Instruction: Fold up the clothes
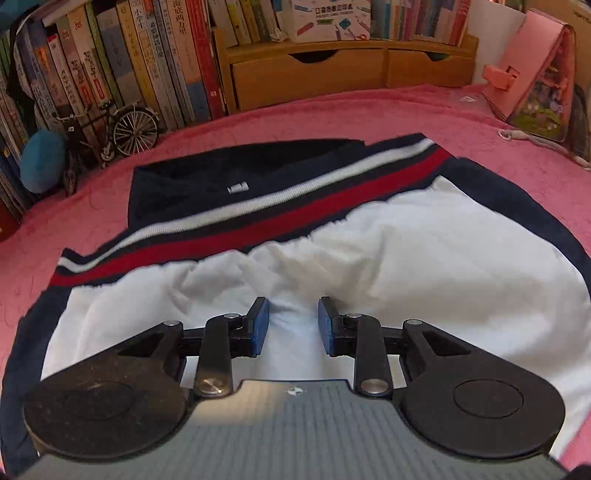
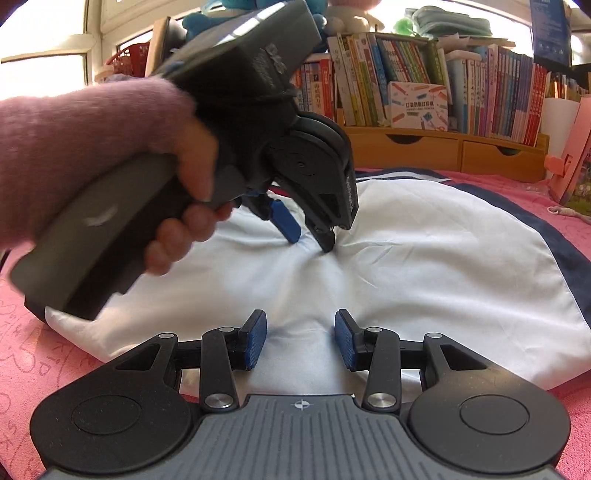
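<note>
A pink cloth (image 1: 332,110) covers the surface. At its far edge a wooden organiser with two drawers (image 1: 306,74) carries a row of books and a white printed box (image 1: 328,18). To the left more books (image 1: 129,55) stand upright, with a small model bicycle (image 1: 110,129) and a blue round thing (image 1: 40,158) in front of them. On the right a pink house-shaped box (image 1: 535,74) leans, a white cord (image 1: 539,142) lying beside it

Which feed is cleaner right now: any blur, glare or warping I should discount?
Left wrist view: dimmer, the garment slightly smeared along its striped band, shelf lines bowed by fisheye. Right wrist view: window blown out white, the hand holding the left gripper motion-blurred, garment evenly lit.
</note>
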Motion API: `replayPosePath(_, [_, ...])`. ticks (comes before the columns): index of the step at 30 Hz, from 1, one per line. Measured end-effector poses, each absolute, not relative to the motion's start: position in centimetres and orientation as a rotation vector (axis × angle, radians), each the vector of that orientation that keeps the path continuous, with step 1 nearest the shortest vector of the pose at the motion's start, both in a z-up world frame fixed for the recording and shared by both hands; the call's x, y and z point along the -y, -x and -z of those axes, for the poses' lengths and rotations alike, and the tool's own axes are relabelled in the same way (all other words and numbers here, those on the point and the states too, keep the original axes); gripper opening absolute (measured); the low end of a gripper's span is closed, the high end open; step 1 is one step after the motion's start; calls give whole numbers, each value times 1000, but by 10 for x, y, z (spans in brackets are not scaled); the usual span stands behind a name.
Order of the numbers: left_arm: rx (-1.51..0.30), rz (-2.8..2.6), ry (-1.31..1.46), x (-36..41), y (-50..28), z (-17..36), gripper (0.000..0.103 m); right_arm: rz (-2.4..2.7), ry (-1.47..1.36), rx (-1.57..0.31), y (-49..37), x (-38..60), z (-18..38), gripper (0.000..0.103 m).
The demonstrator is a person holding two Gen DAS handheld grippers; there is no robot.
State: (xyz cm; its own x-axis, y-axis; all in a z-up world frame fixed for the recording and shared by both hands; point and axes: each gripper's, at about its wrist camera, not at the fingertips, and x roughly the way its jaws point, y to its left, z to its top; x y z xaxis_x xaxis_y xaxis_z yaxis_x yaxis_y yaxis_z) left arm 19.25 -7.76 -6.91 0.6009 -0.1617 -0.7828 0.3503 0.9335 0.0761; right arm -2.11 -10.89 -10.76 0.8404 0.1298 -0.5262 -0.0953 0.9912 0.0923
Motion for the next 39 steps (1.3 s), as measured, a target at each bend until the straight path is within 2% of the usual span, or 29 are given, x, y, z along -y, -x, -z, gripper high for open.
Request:
replayPosePath(4, [-872, 248, -195, 79, -229, 69, 32, -124, -63, -560, 23, 108, 108, 40])
replayPosePath(13, [-764, 265, -240, 79, -216, 78, 35, -124, -65, -560, 25, 108, 108, 39])
replayPosePath(17, [-766, 265, -249, 78, -219, 75, 43, -122, -60, -560, 27, 106, 108, 39])
replayPosePath(19, [-737, 231, -257, 76, -217, 78, 55, -121, -59, -561, 27, 105, 108, 39])
replayPosePath(21, [-703, 189, -266, 73, -214, 82, 87, -121, -58, -560, 28, 105, 107, 40])
replayPosePath(22, [-685, 168, -265, 72, -213, 85, 93, -121, -58, -560, 28, 105, 107, 40])
replayPosePath(23, [-667, 147, -261, 69, -212, 87, 103, -121, -58, -560, 28, 105, 107, 40])
replayPosePath(39, [-646, 149, -231, 63, -213, 88, 103, -117, -45, -562, 23, 105, 105, 40])
